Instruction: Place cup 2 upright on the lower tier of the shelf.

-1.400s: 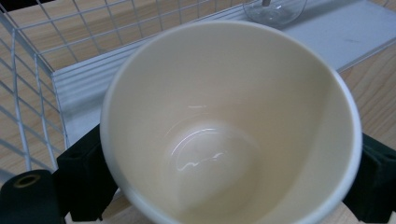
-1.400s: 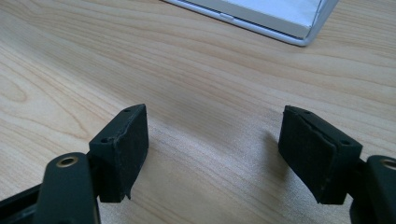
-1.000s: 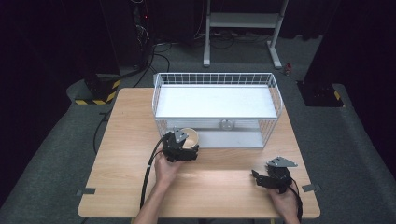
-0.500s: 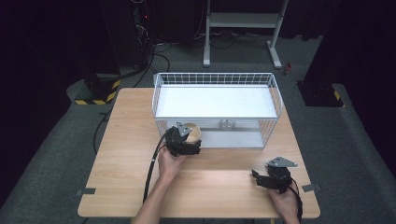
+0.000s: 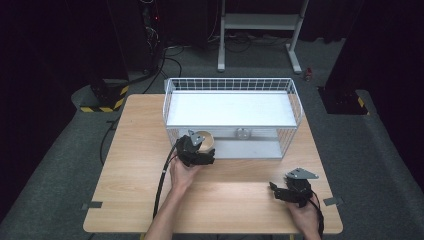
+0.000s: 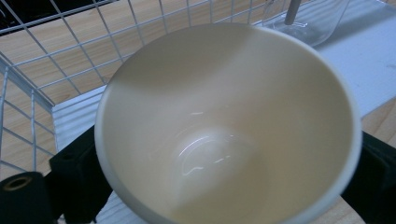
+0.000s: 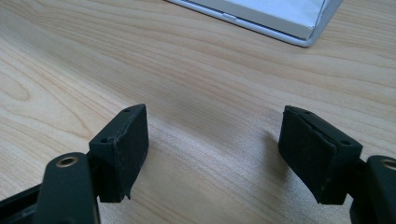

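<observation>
Left gripper (image 5: 196, 150) at the basket's (image 5: 295, 100) lower front, its fingers just opening wider, cup (image 6: 229, 126) between them; grip uncertain. Right gripper (image 7: 215, 154) rests on the counter (image 5: 140, 150), fingers apart, nothing between.

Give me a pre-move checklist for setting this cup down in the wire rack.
1. Cup between the left gripper pads: ok; they flank it, and the jaws have just been opening.
2. Grip firm: cannot tell; the pads' contact with the cup wall is hidden.
3. Cup empty: ok, its inside looks clean and dry.
4. Cup at the rack: ok, at its lower tier, front left corner.
5. Clear of the glass item behind: ok, apart.
6. Right gripper out of the way: ok, open over bare table, nothing between its pads.
</observation>
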Action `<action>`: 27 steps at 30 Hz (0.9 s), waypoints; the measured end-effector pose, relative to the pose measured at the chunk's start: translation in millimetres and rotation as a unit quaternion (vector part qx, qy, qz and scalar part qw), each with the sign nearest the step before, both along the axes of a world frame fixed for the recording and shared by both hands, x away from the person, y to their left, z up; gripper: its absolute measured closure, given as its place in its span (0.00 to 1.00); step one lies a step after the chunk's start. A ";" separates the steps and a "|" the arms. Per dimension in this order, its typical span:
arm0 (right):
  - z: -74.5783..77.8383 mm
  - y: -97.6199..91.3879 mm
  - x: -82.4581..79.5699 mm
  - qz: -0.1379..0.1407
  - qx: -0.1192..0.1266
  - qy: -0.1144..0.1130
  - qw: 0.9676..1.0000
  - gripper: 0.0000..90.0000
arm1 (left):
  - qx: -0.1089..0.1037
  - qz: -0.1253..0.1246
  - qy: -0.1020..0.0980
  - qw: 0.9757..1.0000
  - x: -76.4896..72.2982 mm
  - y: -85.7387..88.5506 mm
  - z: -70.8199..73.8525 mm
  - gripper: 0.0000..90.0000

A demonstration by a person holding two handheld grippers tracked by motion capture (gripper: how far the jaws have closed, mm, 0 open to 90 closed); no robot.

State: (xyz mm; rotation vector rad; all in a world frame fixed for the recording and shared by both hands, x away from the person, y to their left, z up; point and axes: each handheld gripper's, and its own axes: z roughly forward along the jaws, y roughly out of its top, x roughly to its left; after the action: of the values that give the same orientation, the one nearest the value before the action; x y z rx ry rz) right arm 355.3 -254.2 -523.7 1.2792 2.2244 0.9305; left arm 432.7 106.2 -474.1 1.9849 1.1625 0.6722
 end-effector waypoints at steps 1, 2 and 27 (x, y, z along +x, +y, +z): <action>0.0 0.0 0.0 0.000 0.000 0.000 1.000 0.27 | 0.000 0.000 0.000 1.000 0.0 0.0 0.0 0.05; 0.0 0.0 0.0 0.000 0.000 0.000 1.000 0.27 | -0.002 0.001 0.006 1.000 0.2 1.0 0.0 0.04; 0.0 -0.1 0.1 0.001 -0.001 -0.001 1.000 0.27 | 0.001 0.015 0.022 1.000 -16.0 7.2 -8.9 0.13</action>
State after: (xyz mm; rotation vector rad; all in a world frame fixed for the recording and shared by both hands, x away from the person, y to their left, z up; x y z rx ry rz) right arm 355.3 -254.3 -523.7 1.2761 2.2253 0.9299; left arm 416.7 113.3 -483.0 1.9958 1.2197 0.6477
